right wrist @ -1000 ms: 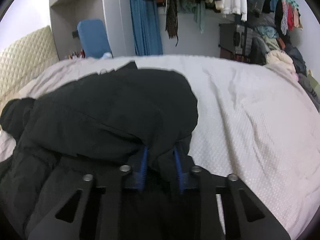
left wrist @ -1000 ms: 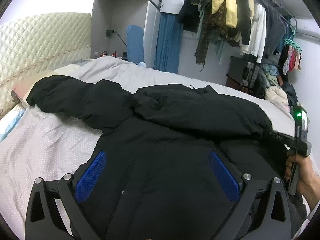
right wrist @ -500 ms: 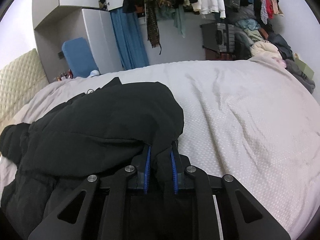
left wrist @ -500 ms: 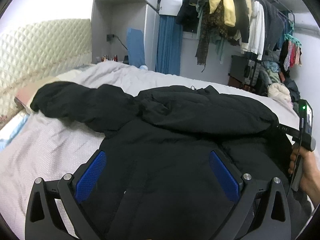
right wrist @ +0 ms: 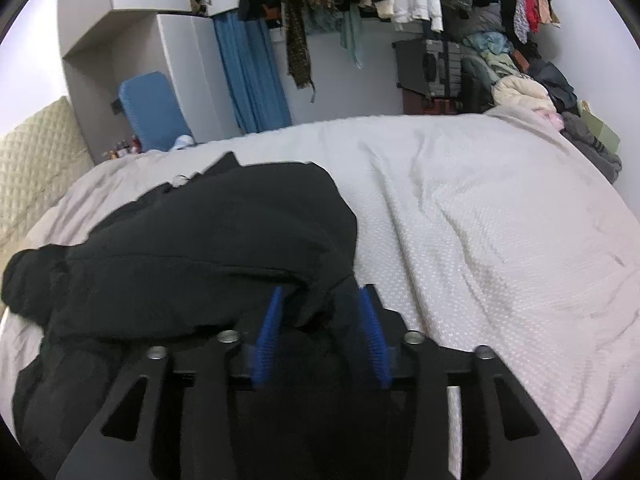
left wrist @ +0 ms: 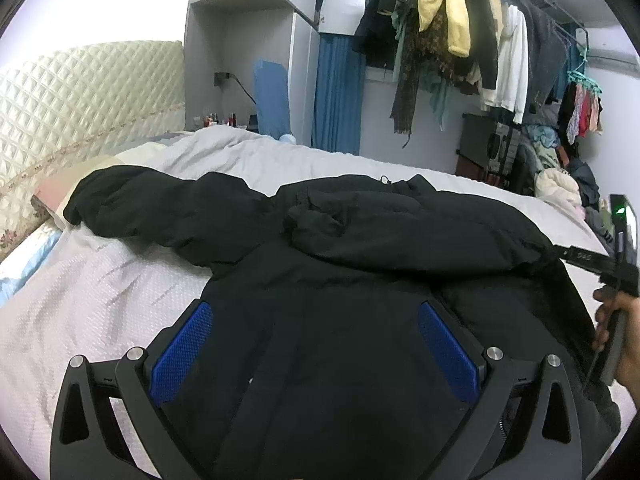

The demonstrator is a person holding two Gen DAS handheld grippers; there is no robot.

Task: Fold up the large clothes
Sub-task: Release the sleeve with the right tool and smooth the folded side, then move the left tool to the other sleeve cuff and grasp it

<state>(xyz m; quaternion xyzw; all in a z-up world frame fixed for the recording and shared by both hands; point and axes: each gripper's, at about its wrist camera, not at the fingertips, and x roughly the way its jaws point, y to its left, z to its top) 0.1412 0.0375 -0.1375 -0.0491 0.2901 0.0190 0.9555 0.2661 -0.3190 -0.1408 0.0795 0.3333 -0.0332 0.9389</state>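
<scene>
A large black padded jacket (left wrist: 360,280) lies spread on the bed (left wrist: 100,300). One sleeve (left wrist: 160,208) stretches out to the left, and the other sleeve (left wrist: 400,224) lies folded across the chest. My left gripper (left wrist: 316,320) hovers over the jacket's lower body, open wide, with nothing pinched. My right gripper (right wrist: 320,292) is at the jacket's right shoulder edge with its jaws opening. A loose fold of the jacket (right wrist: 200,260) still sits between the blue pads (right wrist: 268,332), which no longer press on it. The left wrist view shows the right gripper (left wrist: 584,258) held by a hand (left wrist: 620,320).
The pale bedspread (right wrist: 480,220) stretches bare to the right of the jacket. A quilted headboard (left wrist: 80,92) stands at the left. A rail of hanging clothes (left wrist: 460,40) and a heap of laundry (right wrist: 528,92) lie beyond the bed's far side.
My right gripper's jaws have spread apart and let go of the sleeve fabric they were pinching, and the gripper has lifted a little. The left gripper has stayed put.
</scene>
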